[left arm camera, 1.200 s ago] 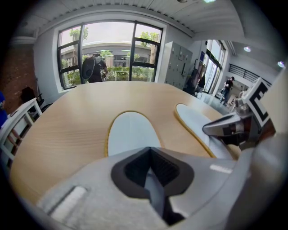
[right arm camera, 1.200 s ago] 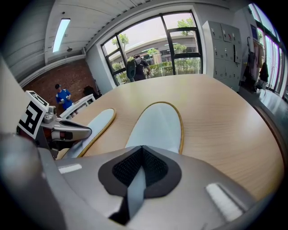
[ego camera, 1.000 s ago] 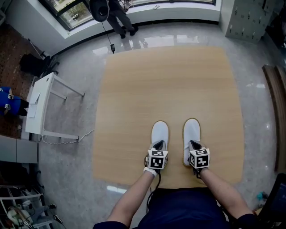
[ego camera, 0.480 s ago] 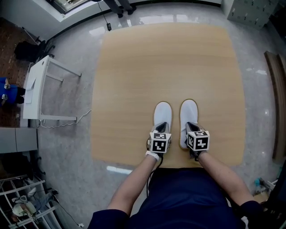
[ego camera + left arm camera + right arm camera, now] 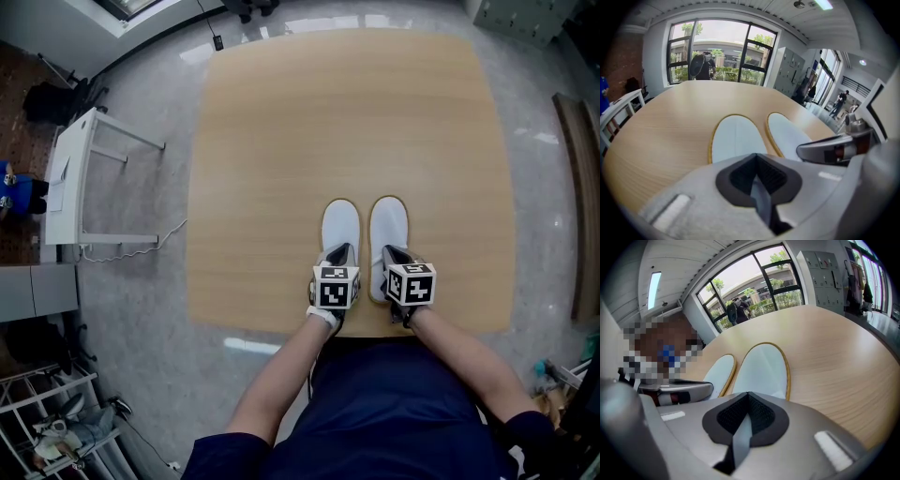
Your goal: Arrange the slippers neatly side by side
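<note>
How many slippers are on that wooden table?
2. The left slipper and the right slipper lie side by side, toes pointing away from the person, near the table's closest edge. No others show; none seems hidden.

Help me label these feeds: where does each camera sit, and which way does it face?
Head view: on the person's head, facing steeply down at the table; forearms, left gripper and right gripper show.
Left gripper view: on the left gripper, facing along its jaws, shut on the left slipper; right gripper alongside.
Right gripper view: on the right gripper, facing along its jaws, shut on the right slipper.
Shared: both gripper views show both slippers and the windows.
</note>
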`<act>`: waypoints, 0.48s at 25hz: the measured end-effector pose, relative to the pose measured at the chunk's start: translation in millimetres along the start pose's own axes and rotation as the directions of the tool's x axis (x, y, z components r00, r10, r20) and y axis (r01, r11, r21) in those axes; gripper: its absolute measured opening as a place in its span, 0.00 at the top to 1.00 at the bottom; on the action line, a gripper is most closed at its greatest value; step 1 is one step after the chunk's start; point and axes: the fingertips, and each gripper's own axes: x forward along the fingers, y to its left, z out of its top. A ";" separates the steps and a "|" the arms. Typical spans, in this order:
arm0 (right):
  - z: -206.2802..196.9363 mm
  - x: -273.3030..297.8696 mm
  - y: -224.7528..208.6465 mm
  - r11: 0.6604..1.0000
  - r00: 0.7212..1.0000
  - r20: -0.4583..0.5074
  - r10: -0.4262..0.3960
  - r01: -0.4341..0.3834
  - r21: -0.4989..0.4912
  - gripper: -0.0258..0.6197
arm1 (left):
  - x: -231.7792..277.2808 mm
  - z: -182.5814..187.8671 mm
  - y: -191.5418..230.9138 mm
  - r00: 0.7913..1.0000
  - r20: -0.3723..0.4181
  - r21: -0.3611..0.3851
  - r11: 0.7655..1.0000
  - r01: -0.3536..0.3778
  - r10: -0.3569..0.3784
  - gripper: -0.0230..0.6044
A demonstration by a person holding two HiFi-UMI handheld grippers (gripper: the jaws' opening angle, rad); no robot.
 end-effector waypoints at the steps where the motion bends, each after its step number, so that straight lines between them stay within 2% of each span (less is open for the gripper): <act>1: 0.1 -0.2 1.3 1.000 1.000 0.003 0.000 0.000 0.008 0.94 | -0.5 -0.1 0.5 1.000 0.000 -0.004 1.000 0.001 -0.001 0.96; 5: -6.6 0.3 9.3 1.000 1.000 0.008 0.001 -0.001 0.021 0.94 | -2.9 -2.6 3.0 1.000 0.007 -0.020 1.000 0.005 -0.005 0.96; 12: -11.9 0.6 13.1 0.999 1.000 0.009 0.003 -0.003 0.032 0.94 | -1.4 -4.6 1.2 1.000 0.006 -0.002 1.000 0.000 0.000 0.96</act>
